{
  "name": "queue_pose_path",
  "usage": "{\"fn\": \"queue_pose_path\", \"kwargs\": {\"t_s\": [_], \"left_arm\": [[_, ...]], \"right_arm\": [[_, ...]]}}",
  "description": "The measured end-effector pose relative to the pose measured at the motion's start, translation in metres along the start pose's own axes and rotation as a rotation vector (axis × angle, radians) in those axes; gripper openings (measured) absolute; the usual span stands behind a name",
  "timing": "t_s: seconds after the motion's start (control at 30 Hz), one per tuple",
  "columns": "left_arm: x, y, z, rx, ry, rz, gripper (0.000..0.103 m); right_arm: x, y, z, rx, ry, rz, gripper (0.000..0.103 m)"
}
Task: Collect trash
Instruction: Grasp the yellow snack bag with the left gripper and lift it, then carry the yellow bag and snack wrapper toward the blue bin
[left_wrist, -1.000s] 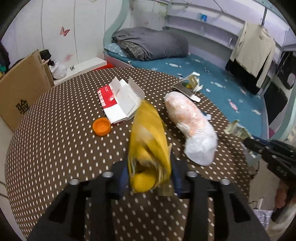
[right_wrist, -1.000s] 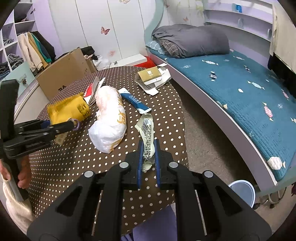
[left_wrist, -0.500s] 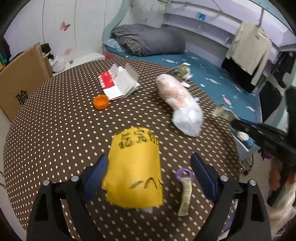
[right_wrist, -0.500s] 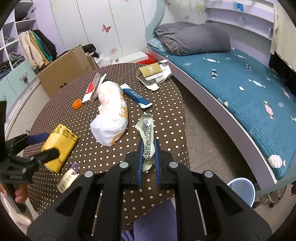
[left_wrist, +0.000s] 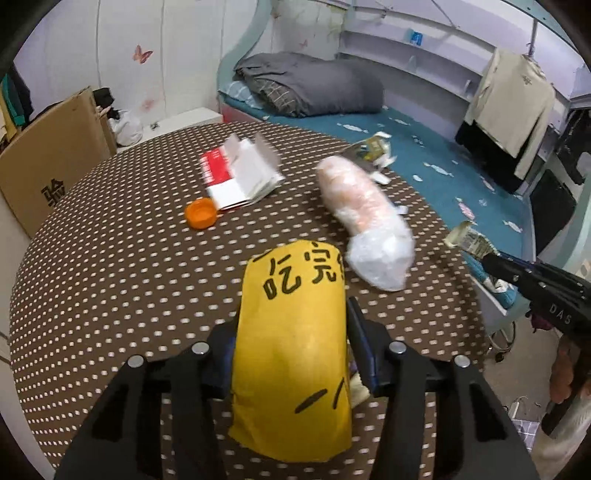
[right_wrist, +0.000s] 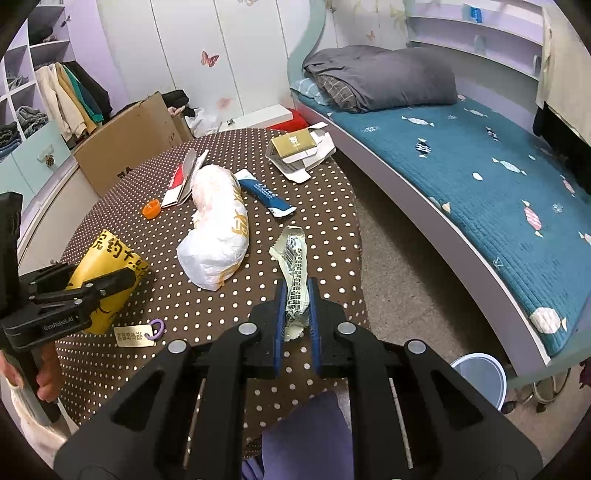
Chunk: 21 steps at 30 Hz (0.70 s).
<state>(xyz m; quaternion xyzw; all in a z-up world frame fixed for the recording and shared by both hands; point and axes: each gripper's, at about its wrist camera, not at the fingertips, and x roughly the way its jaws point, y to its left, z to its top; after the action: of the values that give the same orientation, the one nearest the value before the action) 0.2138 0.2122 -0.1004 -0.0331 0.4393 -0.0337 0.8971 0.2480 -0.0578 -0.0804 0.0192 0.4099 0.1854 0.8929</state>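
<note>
Gripping a yellow paper bag (left_wrist: 291, 354) near the tabletop's (right_wrist: 207, 306) left edge, the left gripper (left_wrist: 291, 347) has both fingers pressed against its sides. The right gripper (right_wrist: 295, 306) pinches a crumpled wrapper (right_wrist: 295, 273) over the tabletop's right edge.

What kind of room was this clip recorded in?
Most likely a bedroom, perhaps a child's. A bed with a teal quilt and folded grey bedding runs along the wall, clothes hang in open wardrobe shelving, and butterfly decals dot the cupboard doors.
</note>
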Motion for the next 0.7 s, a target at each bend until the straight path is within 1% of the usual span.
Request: {"fn": "queue_pose_path", "kwargs": {"t_s": [0.1, 0.3, 0.47, 0.7], "left_arm": [[-0.001, -0.017, 0.003, 0.021, -0.007, -0.018, 0.05], [0.0, -0.064, 0.008, 0.089, -0.015, -0.059, 0.05], [0.005, -0.105, 0.012, 0.141, -0.014, -0.102, 0.05], [0.015, -0.159, 0.017, 0.21, -0.005, -0.181, 0.05]], "right_arm": [[-0.009, -0.006, -0.003, 0.01, -0.012, -0.007, 0.012], [-0.033, -0.032, -0.011, 0.053, -0.043, -0.037, 0.012], [-0.053, -0.062, -0.02, 0.104, -0.064, -0.081, 0.012], [-0.075, -0.104, -0.036, 0.184, -0.081, -0.152, 0.012]]}}
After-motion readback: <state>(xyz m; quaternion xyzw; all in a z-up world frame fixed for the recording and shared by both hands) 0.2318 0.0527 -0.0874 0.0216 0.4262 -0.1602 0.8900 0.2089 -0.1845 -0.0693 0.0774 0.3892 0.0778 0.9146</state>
